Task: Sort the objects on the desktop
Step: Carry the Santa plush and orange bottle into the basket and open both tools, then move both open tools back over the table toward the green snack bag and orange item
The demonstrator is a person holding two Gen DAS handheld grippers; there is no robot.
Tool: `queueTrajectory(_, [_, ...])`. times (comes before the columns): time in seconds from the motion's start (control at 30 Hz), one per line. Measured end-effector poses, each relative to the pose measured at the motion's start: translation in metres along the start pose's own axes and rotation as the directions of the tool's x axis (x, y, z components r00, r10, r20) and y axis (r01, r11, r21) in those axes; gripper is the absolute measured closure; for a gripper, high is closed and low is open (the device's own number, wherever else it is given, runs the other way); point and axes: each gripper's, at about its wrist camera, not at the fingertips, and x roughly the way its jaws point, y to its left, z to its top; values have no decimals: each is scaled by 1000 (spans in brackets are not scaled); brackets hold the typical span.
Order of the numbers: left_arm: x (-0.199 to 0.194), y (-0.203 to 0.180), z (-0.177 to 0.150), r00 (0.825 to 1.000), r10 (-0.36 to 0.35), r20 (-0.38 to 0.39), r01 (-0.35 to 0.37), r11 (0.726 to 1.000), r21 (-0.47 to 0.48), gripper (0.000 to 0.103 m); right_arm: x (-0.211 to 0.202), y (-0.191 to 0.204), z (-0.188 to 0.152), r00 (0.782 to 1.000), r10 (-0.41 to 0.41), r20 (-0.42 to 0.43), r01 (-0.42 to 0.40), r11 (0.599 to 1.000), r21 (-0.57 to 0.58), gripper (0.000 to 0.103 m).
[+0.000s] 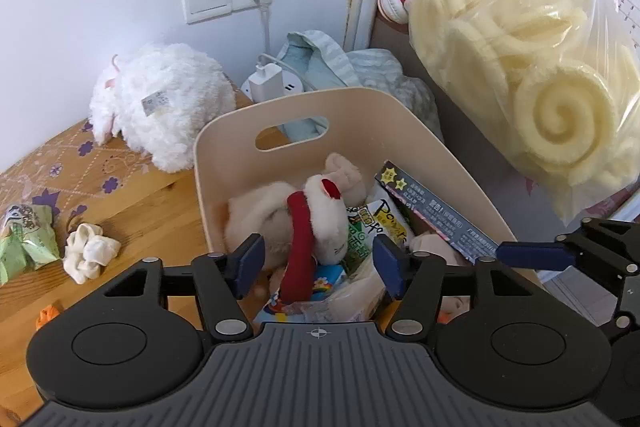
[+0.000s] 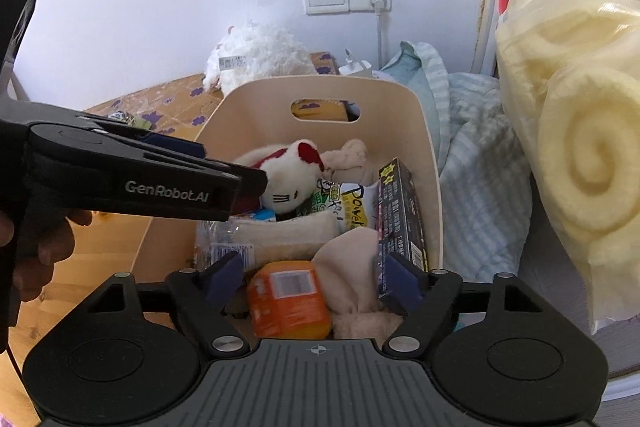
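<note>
A beige bin [image 1: 452, 163] [image 2: 424, 131] stands on the wooden desk, filled with a white cat plush with a red scarf [image 1: 320, 223] [image 2: 286, 183], snack packets, a dark box [image 1: 436, 215] [image 2: 400, 211] and an orange packet [image 2: 286, 301]. My left gripper [image 1: 320, 261] is open over the bin, jaws either side of the plush's scarf; it shows from the side in the right wrist view [image 2: 240, 183]. My right gripper [image 2: 316, 277] is open and empty above the orange packet and a pink cloth [image 2: 352, 267].
On the desk left of the bin lie a white sock bundle [image 1: 90, 251], a green snack bag [image 1: 24, 243], a small orange item [image 1: 46, 315] and a fluffy white plush [image 1: 160, 103]. A bag of foam rolls [image 1: 532, 67] hangs right. A power strip [image 1: 272, 83] sits behind.
</note>
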Motion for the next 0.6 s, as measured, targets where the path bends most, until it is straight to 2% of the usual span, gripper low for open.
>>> queueTrajectory(0.23, [-22, 24, -6, 999, 21, 37, -20, 999, -38, 35, -14, 16, 10, 999, -14, 46, 15, 1000, -18, 10])
queueTrajectory(0.3, [-29, 37, -8, 998, 38, 48, -35, 998, -57, 33, -16, 25, 17, 998, -9, 64, 11, 1000, -23, 3])
queueTrajectory(0.43, [-45, 73, -14, 995, 85, 54, -78, 991, -113, 31, -16, 50, 31, 994, 4, 111, 0, 999, -35, 0])
queueTrajectory(0.6, [-66, 132, -25, 986, 160, 47, -149, 972, -181, 30, 1, 91, 49, 993, 41, 106, -34, 997, -65, 0])
